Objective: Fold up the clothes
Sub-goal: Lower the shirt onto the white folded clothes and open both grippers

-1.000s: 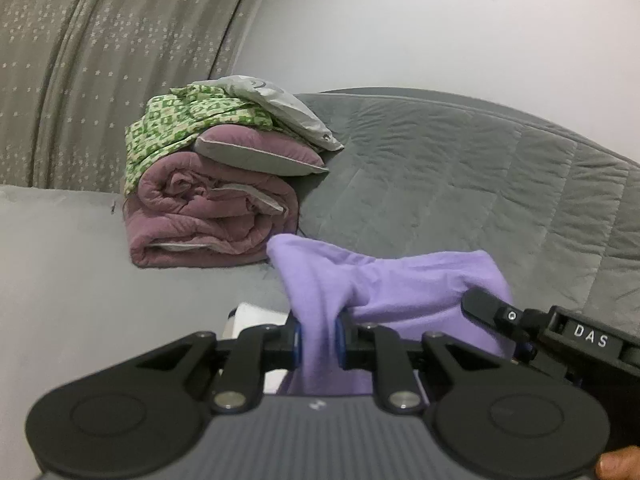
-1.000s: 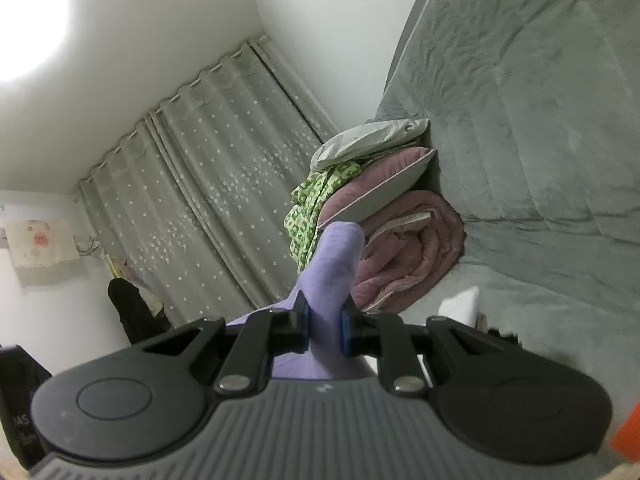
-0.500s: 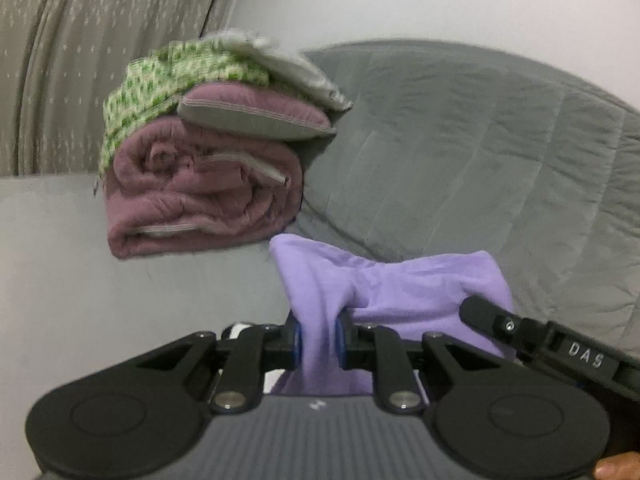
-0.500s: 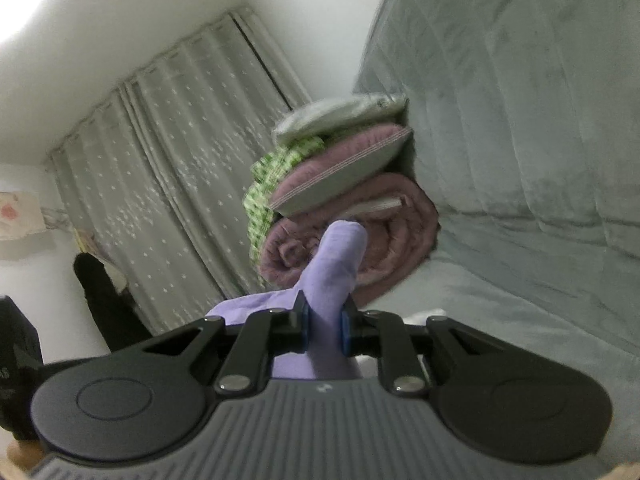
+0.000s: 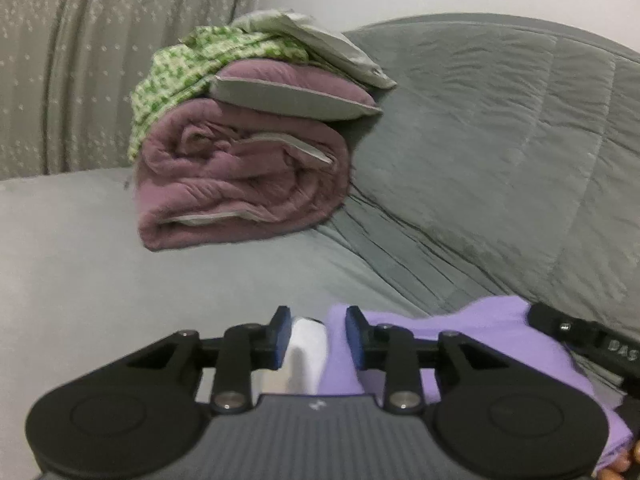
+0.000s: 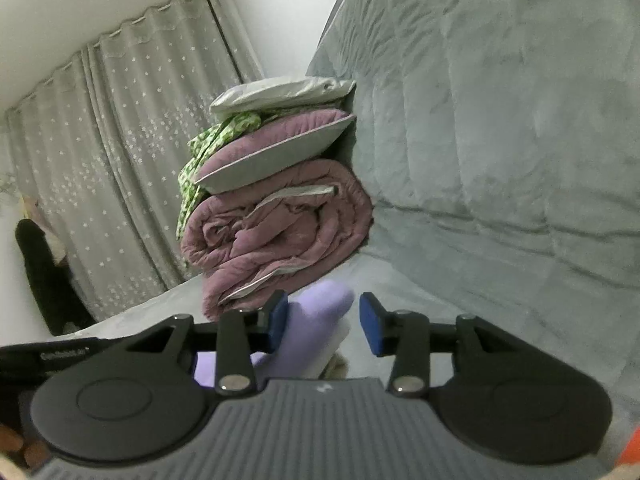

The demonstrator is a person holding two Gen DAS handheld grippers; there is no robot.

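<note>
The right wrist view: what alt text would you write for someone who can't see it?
The right claw is opening around a fold of lilac garment that lies between its blue pads over a grey bed cover. Behind sit a rolled mauve quilt, a pillow and a starry curtain.

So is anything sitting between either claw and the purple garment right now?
Nothing visible. The purple garment already lies between the opening jaws of both the left claw and the right claw; a white folded item sits beside it, not blocking it.
</note>
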